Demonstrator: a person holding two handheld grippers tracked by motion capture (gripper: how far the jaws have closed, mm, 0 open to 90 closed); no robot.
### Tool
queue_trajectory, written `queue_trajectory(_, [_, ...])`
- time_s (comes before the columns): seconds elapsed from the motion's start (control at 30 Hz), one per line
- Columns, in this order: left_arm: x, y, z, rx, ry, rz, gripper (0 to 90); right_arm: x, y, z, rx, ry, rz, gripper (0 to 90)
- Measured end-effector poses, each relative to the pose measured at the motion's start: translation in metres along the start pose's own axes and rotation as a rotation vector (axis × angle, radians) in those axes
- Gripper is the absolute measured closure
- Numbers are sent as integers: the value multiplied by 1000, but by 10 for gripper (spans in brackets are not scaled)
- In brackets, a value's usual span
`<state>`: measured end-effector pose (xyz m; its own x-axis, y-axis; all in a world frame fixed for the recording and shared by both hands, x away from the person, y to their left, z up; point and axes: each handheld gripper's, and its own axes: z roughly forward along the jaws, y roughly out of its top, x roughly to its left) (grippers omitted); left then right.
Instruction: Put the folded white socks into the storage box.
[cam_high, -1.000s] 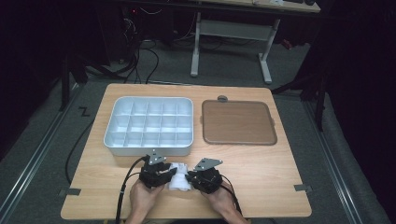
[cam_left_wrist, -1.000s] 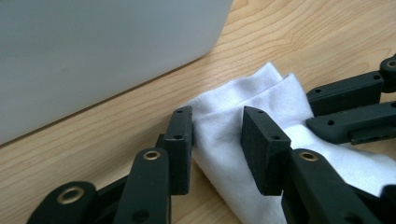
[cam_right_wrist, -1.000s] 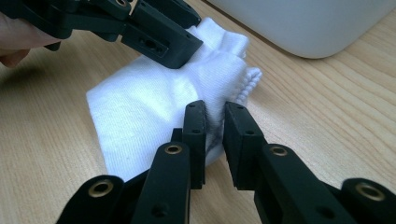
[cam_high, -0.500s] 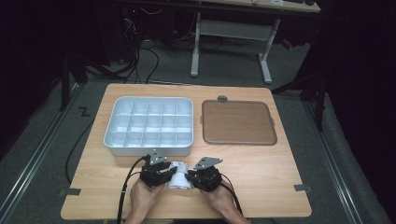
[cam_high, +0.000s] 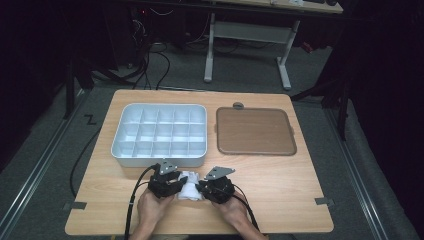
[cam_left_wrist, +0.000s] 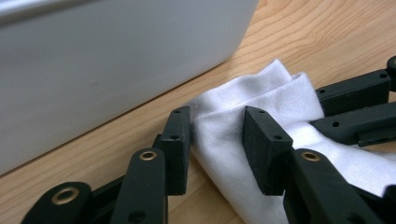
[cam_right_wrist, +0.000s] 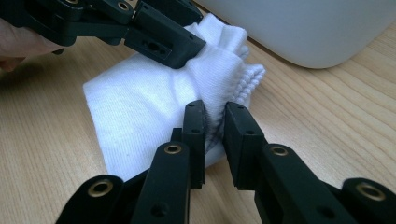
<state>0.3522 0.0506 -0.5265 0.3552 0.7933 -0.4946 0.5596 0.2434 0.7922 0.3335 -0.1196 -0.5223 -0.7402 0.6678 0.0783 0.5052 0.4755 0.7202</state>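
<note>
High view: we pinch a white sock (cam_high: 189, 191) with the right gripper (cam_high: 204, 188), left gripper (cam_high: 178, 187) loosening astride it, beside the tray's (cam_high: 159, 160) near wall.

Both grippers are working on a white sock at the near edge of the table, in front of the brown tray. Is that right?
Not quite: the white sock lies in front of the white divided bin, not the brown tray, which sits to the bin's right. The high view shows it. The rest holds: the left gripper and the right gripper are both at the sock, near the table edge.

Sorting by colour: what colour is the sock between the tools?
White sock, clearest in the right gripper view.
</note>
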Motion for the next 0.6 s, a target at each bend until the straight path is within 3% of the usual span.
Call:
queue_trajectory(0.2, [8,5,-3,6,15,-26,584,3,4,5,-1,0,-15,790])
queue_trajectory(0.4, [15,9,-8,13,39,-22,564,8,8,11,-11,14,-14,787])
queue_trajectory(0.6, [17,17,-15,5,36,-78,469,8,10,10,-23,23,15,706])
